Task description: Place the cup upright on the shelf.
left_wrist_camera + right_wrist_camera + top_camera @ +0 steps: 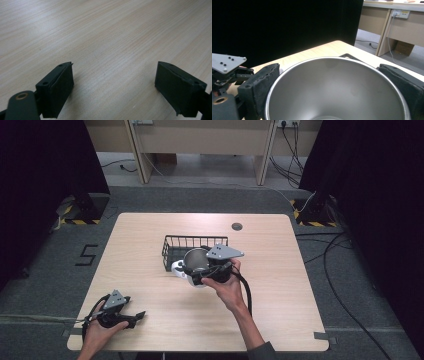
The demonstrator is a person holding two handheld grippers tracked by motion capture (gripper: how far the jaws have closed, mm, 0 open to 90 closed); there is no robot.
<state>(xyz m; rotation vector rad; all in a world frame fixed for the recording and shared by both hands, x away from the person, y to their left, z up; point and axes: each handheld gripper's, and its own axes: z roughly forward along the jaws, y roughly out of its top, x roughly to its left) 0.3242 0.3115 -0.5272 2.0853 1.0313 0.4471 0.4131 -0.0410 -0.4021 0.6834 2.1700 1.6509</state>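
My right gripper (199,268) is shut on a shiny steel cup (195,257) and holds it tilted just above the front edge of a black wire basket (195,239) at the table's middle. In the right gripper view the black pads (259,85) press both sides of the steel cup (337,90), whose open mouth faces the camera. A white object (177,267) lies partly hidden under the cup. My left gripper (136,318) rests open near the table's front left corner, with only bare wood between the jaws of the left gripper (115,72).
The light wooden table (270,280) has a round cable hole (237,226) at the back. Dark curtains stand on both sides. Cables run over the grey floor on the right (340,270). The far left gripper's grey plate (227,62) shows in the right gripper view.
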